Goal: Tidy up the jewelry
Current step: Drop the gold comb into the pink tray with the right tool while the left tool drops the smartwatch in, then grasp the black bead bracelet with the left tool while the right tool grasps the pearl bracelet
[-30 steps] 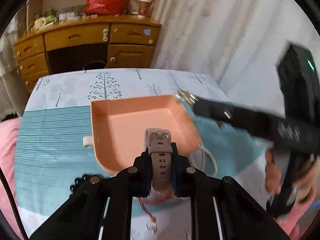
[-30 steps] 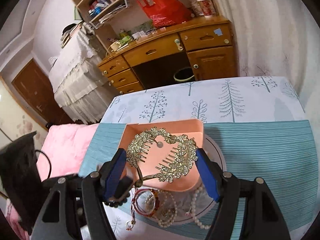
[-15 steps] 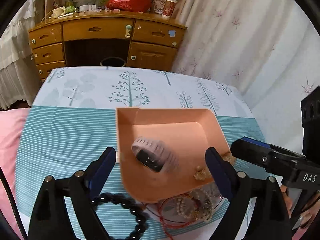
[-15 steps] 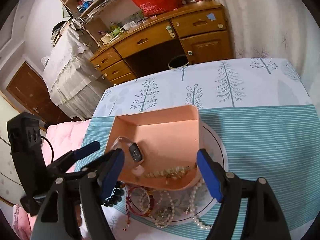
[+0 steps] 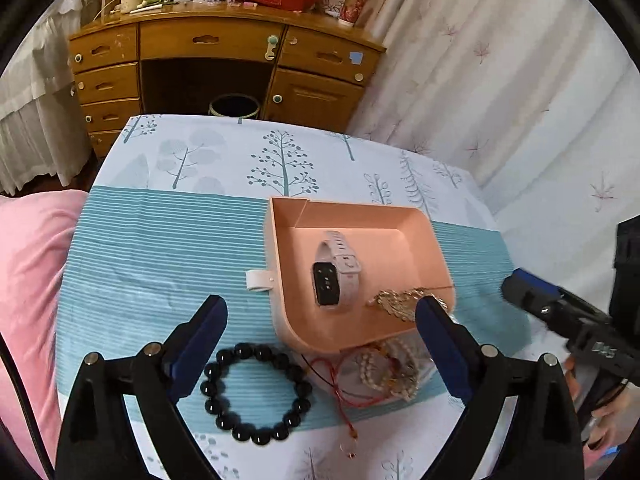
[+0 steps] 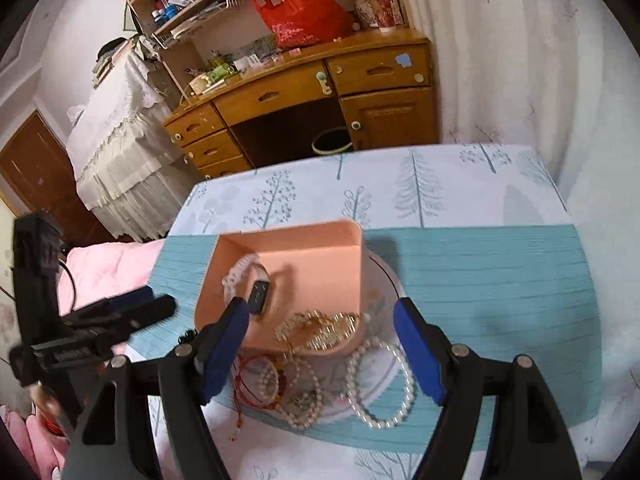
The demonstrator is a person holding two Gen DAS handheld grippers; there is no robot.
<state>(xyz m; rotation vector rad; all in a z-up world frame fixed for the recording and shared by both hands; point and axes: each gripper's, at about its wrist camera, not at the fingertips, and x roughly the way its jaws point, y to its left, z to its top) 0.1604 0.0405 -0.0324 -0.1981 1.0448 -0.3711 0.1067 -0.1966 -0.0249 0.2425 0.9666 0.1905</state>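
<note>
A pink tray [image 5: 424,240] [image 6: 320,240] sits on the table. A pink-strapped watch [image 5: 334,270] [image 6: 256,290] and a gold hair comb [image 5: 404,300] [image 6: 320,328] lie inside it. My left gripper [image 5: 320,344] is open and empty, above a black bead bracelet [image 5: 256,396]. My right gripper [image 6: 320,344] is open and empty, over the tray's near edge. Pearl strands [image 6: 380,384] [image 5: 388,372] and a red cord bracelet [image 6: 256,384] [image 5: 340,388] lie on a white plate [image 6: 386,280] in front of the tray.
The tree-print tablecloth [image 5: 160,240] covers the table. A pink cushion [image 5: 28,280] lies at the left. A wooden desk [image 5: 224,64] and a bin [image 5: 234,106] stand beyond the far edge. A white curtain [image 5: 500,100] hangs at the right.
The left gripper opened and dropped the watch into the tray. The right gripper opened and dropped the gold comb into the tray. Both grippers pulled back from the tray.
</note>
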